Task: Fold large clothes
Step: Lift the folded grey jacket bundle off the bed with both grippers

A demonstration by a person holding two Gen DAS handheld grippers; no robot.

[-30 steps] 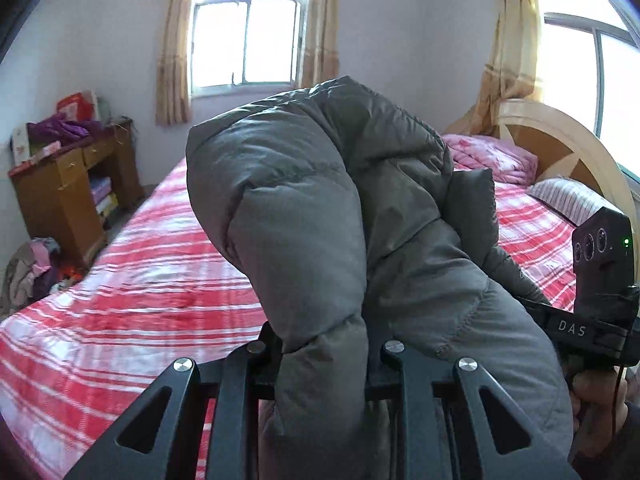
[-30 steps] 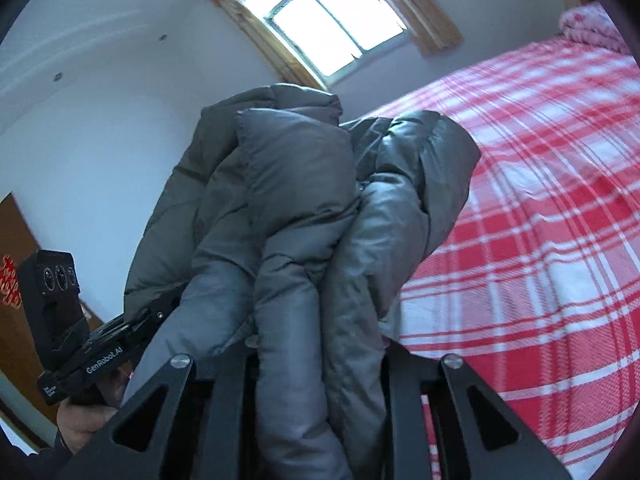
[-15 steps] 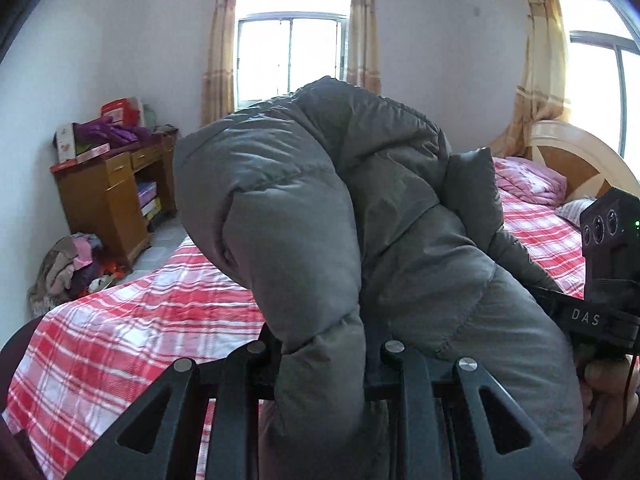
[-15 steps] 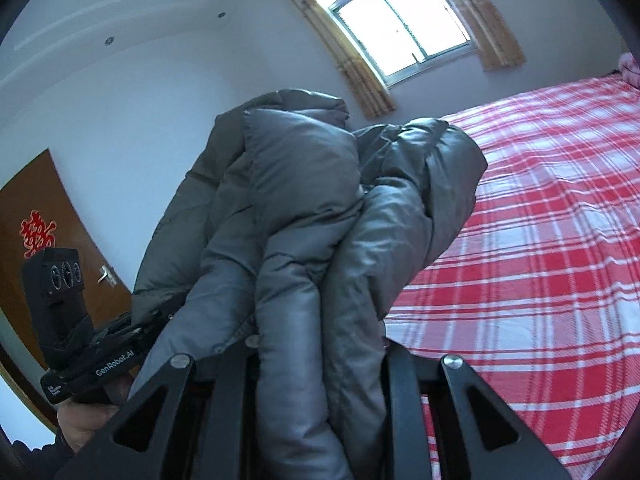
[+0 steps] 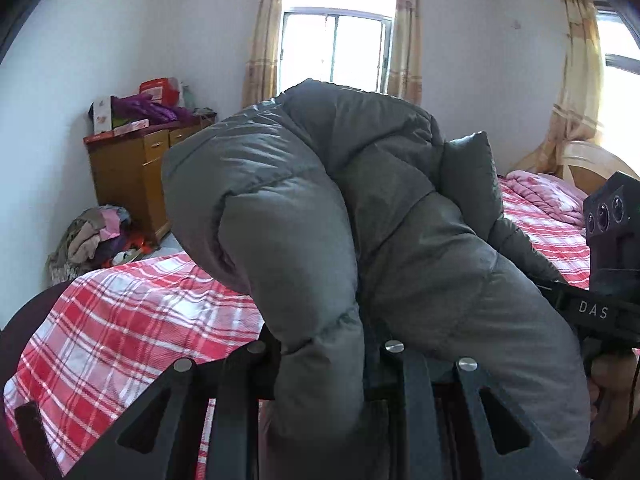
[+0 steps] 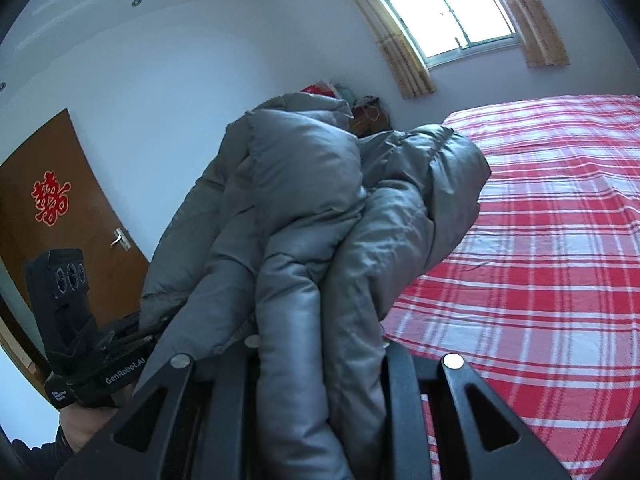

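A grey puffer jacket (image 5: 360,220) is bunched up and held in the air above the red plaid bed (image 5: 120,320). My left gripper (image 5: 324,360) is shut on a thick fold of it. My right gripper (image 6: 316,356) is shut on another bundle of the same jacket (image 6: 320,208). The right gripper's body shows at the right edge of the left wrist view (image 5: 608,260), and the left gripper's body shows at the lower left of the right wrist view (image 6: 68,320). The jacket hides both sets of fingertips.
The bed sheet (image 6: 540,240) spreads to the right. A pink quilt (image 5: 540,192) and wooden headboard (image 5: 588,160) lie at the bed's far right. A wooden cabinet (image 5: 132,176) with clutter and a clothes pile (image 5: 92,240) stand left. A brown door (image 6: 68,220) is behind.
Both grippers have lifted the jacket higher and swung left; more wall, cabinet and door show, and the bed sits lower in both views. The grips are unchanged.
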